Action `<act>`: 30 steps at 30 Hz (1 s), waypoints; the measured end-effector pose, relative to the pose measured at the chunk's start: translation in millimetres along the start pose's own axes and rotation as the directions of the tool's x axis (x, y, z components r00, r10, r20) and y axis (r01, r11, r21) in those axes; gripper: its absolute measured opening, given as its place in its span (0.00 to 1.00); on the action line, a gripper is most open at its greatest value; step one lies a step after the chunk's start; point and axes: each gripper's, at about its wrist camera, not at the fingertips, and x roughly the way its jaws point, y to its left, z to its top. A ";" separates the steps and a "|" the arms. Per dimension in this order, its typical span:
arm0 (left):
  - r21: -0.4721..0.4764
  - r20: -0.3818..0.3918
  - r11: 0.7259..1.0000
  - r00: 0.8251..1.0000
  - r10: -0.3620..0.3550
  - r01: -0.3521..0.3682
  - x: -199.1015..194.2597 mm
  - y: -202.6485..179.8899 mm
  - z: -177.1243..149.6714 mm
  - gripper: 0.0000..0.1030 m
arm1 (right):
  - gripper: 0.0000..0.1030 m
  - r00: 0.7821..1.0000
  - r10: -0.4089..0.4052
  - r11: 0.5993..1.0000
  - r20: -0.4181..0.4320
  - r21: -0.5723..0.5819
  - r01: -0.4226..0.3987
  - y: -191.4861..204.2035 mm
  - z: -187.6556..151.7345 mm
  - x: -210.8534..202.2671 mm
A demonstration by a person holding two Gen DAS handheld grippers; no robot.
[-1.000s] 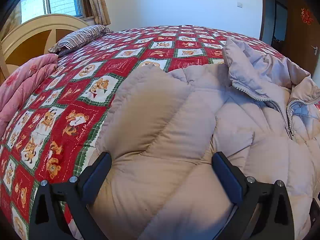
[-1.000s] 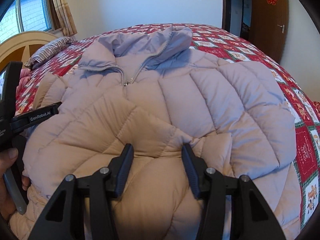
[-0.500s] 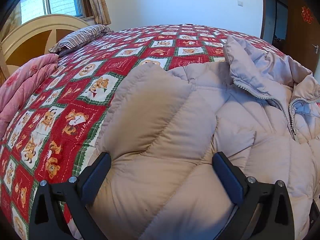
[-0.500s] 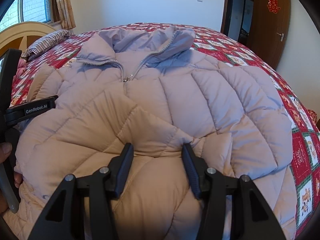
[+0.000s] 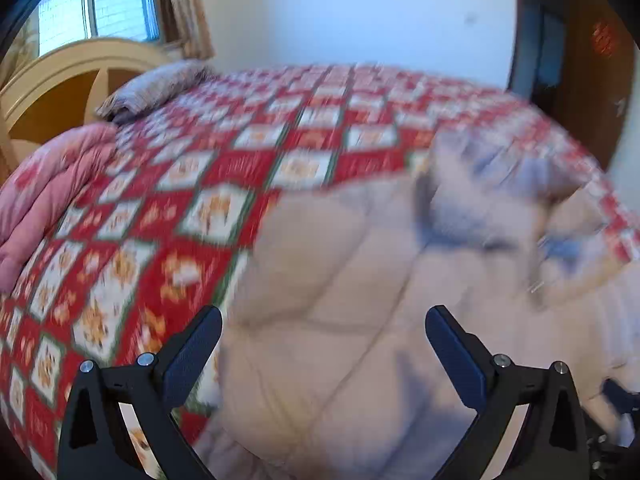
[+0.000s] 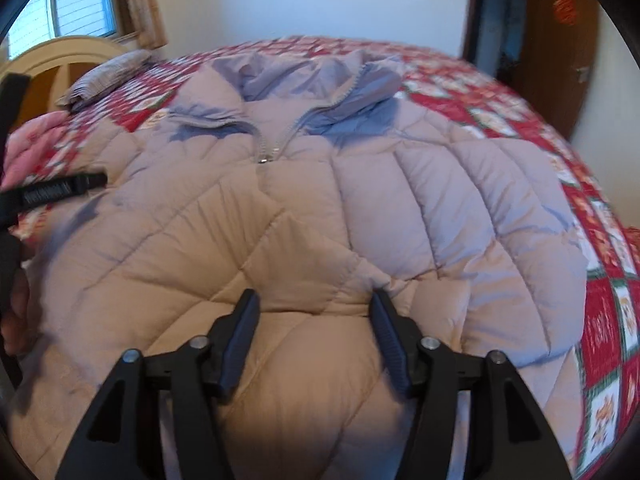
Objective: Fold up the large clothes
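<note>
A large beige puffer jacket [image 6: 400, 200] lies front-up on the bed, zipped, with its collar [image 6: 304, 76] at the far end. My right gripper [image 6: 315, 300] sits low on the jacket's near part. Its jaws are opening, and a puffy fold still fills the gap and touches both pads. In the blurred left wrist view my left gripper [image 5: 323, 316] hangs open above the jacket's [image 5: 320, 248] left side, holding nothing. Part of the left gripper's body [image 6: 52, 192] and a hand [image 6: 16, 312] show at the left edge of the right wrist view.
The bed has a red, white and green patterned bedspread [image 5: 224, 168]. A folded pink quilt [image 5: 48, 200], a striped pillow [image 5: 152, 84] and a cream headboard [image 5: 60, 80] lie to the left. A brown door [image 6: 560, 40] stands at the far right.
My left gripper has lifted off the jacket, which now sits lower and farther off in its blurred view. My right gripper's jaws have spread a little wider around the fold.
</note>
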 end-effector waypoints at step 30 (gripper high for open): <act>0.230 -0.080 0.967 0.992 -0.093 0.109 138.2 -95.1 119.4 0.08 | 0.12 0.998 0.007 1.000 -0.059 0.017 -0.006 -101.5 193.0 94.6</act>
